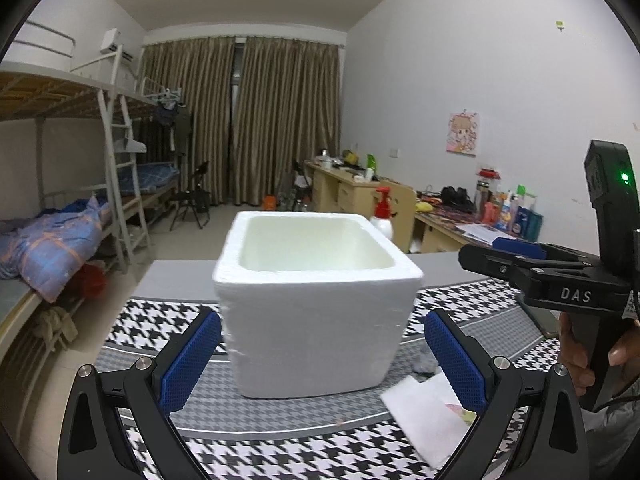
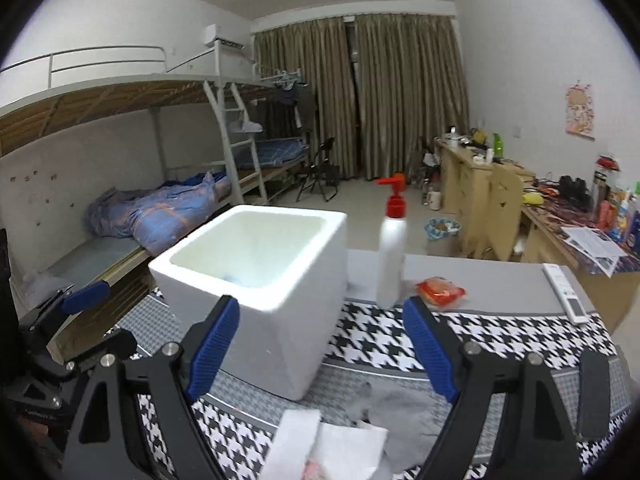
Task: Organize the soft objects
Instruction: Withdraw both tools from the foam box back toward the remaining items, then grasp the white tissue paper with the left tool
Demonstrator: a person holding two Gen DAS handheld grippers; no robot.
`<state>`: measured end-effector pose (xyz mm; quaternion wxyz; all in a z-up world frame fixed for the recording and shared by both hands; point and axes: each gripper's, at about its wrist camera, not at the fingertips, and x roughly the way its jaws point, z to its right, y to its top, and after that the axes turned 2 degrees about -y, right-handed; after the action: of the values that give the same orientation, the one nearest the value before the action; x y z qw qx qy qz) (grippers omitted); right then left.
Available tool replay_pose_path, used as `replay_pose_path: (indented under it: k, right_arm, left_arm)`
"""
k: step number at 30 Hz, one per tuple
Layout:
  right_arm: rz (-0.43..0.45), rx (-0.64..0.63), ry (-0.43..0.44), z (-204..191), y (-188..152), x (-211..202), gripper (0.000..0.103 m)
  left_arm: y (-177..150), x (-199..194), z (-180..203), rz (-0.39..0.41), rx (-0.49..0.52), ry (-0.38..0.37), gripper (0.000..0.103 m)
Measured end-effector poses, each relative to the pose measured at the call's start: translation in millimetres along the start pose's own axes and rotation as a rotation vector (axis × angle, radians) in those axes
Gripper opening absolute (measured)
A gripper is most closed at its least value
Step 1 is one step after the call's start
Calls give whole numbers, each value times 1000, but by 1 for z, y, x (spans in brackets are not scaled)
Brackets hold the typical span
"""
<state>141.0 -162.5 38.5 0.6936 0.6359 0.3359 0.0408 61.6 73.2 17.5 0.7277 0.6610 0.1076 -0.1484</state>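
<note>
- Lying limp on the houndstooth cloth (image 2: 500,336) beside the foam box (image 2: 256,276), the grey fabric (image 2: 400,412) looks light, floppy — pinch a bunched fold.
- Right gripper (image 2: 320,344) and left gripper (image 1: 322,356) — both gape wide, empty.

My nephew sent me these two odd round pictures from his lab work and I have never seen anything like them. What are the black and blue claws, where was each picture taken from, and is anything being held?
There is no robot here. A person carries a hand-held gripper in each hand, each with a wide-angle camera looking out along its two blue-padded fingers, so the pictures look round.

One picture comes from the left hand-held gripper, the other from the right hand-held gripper. Both stand open and hold nothing.

The table wears a houndstooth cloth. On it stands a white foam box with something blue, too little visible to name, at the bottom. Beside it are a white spray bottle with a red top, a red packet and a remote control. Nearest the cameras lie white folded cloths and a grey cloth.
</note>
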Motion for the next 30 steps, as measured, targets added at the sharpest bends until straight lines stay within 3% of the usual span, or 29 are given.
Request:
replay_pose_path:
  k: [9, 17, 23, 26, 30]
  right_arm:
    - [7, 115, -9, 35, -25, -22, 87]
    - [59, 123, -36, 49, -47, -38, 87]
    - [-40, 116, -164, 54, -60, -34, 87]
    - [-69, 171, -116, 67, -68, -33, 87]
    - [-77, 155, -140, 70, -76, -34, 87]
  left_arm:
    - [-7, 8, 19, -24, 6, -60, 102]
    - [-13, 16, 34, -48, 20, -95, 102]
    - [-20, 25, 43, -81, 24, -118, 102]
    - [-24, 30, 45, -103, 21, -120, 102]
    - [-32, 38, 54, -137, 24, -132, 102]
